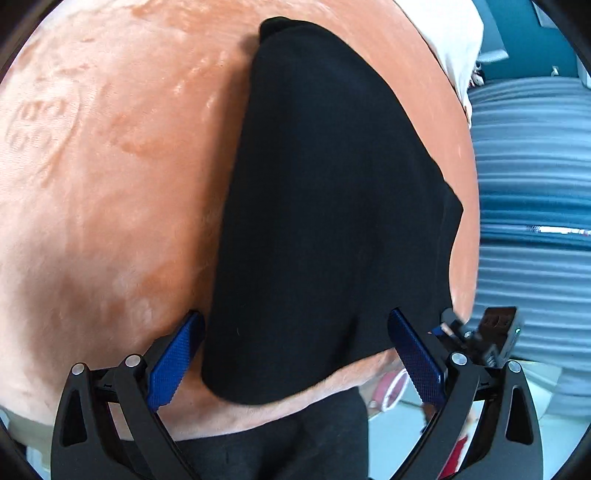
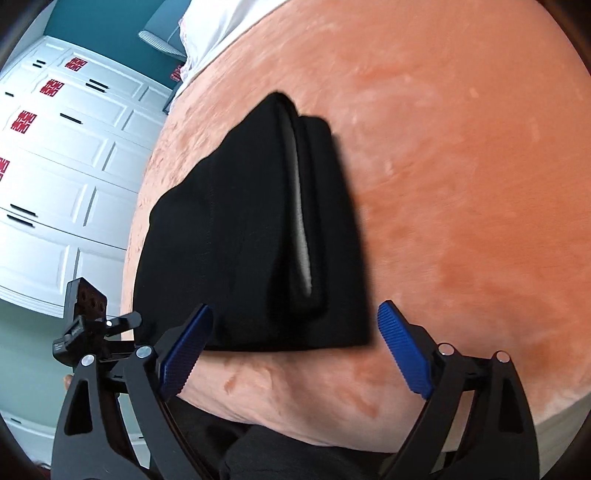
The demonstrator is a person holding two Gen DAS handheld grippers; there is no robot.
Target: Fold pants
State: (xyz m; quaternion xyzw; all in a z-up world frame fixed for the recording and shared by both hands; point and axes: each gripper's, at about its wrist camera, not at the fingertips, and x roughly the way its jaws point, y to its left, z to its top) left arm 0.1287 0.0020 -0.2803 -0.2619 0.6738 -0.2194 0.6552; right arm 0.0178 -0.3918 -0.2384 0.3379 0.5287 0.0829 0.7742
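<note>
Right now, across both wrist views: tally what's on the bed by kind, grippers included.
Black pants, folded into a bundle: 1
Orange blanket under them: 1
White bedding at the far edge: 1
Grippers, blue pads, both open and empty: 2, the left gripper and the right gripper
Total: 5

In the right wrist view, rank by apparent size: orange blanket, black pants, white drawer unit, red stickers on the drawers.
1. orange blanket, fills most of the view.
2. black pants and white drawer unit look about alike; the unit stands farther off and is cut by the edge, so unranked.
3. red stickers, smallest.
</note>
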